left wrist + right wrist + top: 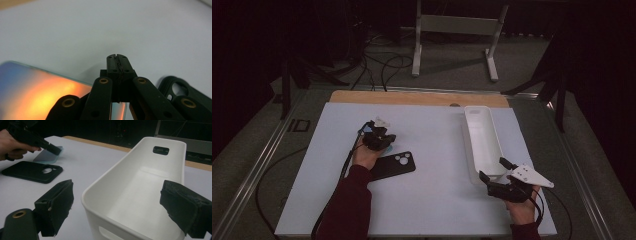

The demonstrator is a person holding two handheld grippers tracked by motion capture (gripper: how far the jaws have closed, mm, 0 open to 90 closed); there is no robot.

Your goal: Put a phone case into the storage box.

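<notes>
Dim room with dark surroundings. A grey floor (452, 65) carries loose black cables (382, 65) and a white metal frame (457, 30) beyond the white-topped desk (432, 210).

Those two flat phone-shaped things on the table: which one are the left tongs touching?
The shiny glassy sheet, under the shut left tongs. The matte black phone case lies beside it, untouched.

Matt white worktop (432, 200), wooden strip at far edge. Smooth, slightly glossy white plastic bin (140, 182). Matt black rubbery case (32, 172). Glossy glass sheet (37, 90), reflecting orange and blue. Black plastic fingers (56, 207) with rough, foam-like pads; brass-coloured metal rivets.
</notes>
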